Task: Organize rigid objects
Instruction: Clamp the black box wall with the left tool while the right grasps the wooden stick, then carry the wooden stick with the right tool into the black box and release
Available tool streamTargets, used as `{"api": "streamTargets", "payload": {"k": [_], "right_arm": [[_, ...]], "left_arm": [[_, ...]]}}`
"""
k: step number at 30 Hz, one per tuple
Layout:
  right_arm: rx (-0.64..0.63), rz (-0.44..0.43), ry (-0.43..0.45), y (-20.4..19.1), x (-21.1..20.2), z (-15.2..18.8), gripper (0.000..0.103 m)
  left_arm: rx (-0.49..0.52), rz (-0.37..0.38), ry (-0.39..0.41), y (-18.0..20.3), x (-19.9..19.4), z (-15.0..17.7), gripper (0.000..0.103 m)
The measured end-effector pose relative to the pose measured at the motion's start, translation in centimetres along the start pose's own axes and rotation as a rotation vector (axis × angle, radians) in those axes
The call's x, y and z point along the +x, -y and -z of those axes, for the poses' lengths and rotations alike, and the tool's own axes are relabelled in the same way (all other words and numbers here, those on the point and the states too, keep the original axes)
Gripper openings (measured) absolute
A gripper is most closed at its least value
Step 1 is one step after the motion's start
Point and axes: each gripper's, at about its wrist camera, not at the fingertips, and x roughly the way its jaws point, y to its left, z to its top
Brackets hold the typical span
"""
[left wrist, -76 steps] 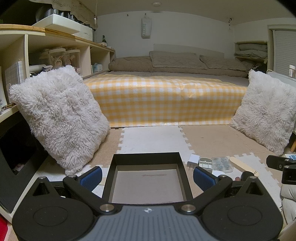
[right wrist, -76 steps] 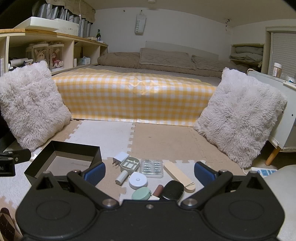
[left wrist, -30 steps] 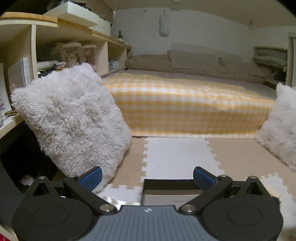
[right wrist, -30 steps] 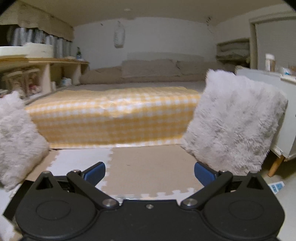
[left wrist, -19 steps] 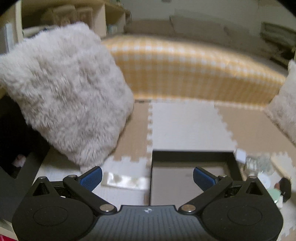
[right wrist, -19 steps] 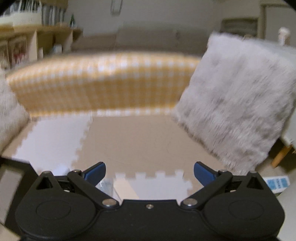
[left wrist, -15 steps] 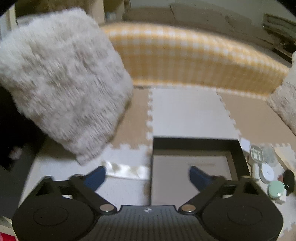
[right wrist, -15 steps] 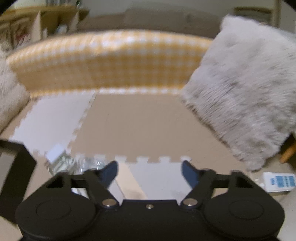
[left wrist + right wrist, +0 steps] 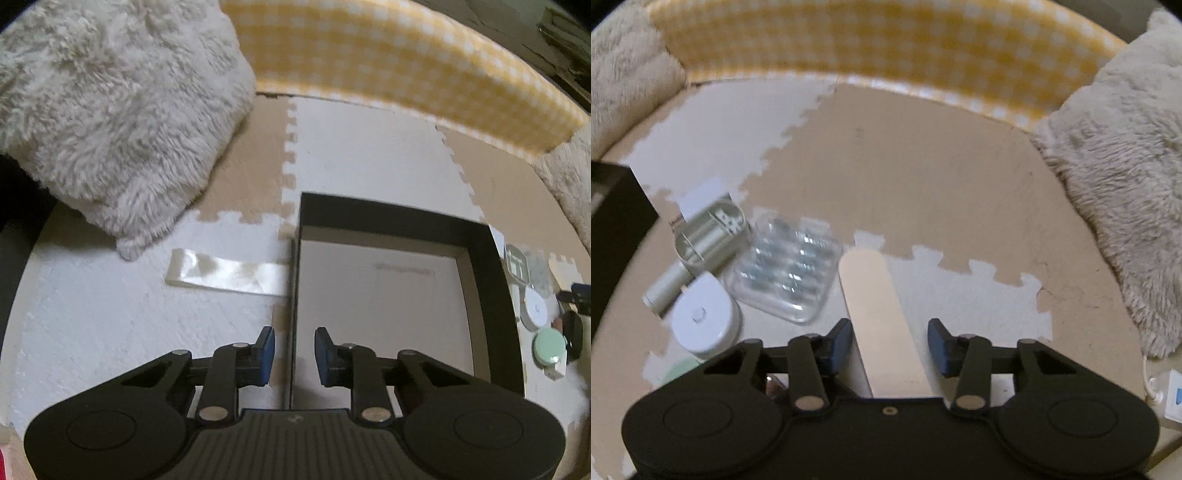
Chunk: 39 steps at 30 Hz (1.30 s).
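Note:
A black open box with a pale bottom lies on the foam floor mat. My left gripper straddles the box's left wall, jaws partly closed with a gap, touching nothing. My right gripper is open around a flat beige stick lying on the mat. Left of the stick lie a clear blister tray, a round white disc, a grey-green compartment case and a white tube. In the left wrist view, small items lie right of the box, among them a white disc and a green disc.
A fluffy white cushion leans at the left, another at the right. A yellow checked mattress edge runs along the back. A shiny plastic strip lies left of the box. A white power strip is at far right.
Both grippers tilted down toward the floor and narrowed their jaws. The left one came over the box's left wall; the right one came down over the beige stick.

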Motion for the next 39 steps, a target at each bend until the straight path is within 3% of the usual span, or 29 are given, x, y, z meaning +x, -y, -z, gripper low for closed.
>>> {"api": "streamTargets", "payload": {"k": [6, 15, 27, 31, 35, 39], "right_arm": [[-0.008, -0.042, -0.009, 0.4, 0.6, -0.2, 0.040], [-0.003, -0.022, -0.012, 0.5, 0.2, -0.4, 0.036], [0.179, -0.003, 0.098, 2.3, -3.9, -1.0, 0.035], [0.243, -0.060, 0.177, 1.1, -6.6, -1.8, 0.035], [0.303, -0.170, 0.250, -1.8, -9.3, -3.3, 0.035], [0.338, -0.284, 0.263, -6.0, -10.7, -5.0, 0.035]], "left_arm": [[0.029, -0.005, -0.045, 0.2, 1.0, 0.4, 0.013], [0.050, -0.012, -0.069, 0.2, 1.4, 0.8, 0.004], [0.064, -0.018, -0.068, 0.3, 1.4, 0.9, 0.003], [0.061, -0.016, -0.068, 0.2, 1.4, 0.9, 0.003], [0.054, -0.013, -0.068, 0.2, 1.4, 0.9, 0.003], [0.048, -0.007, -0.065, 0.0, 1.5, 0.9, 0.004]]}}
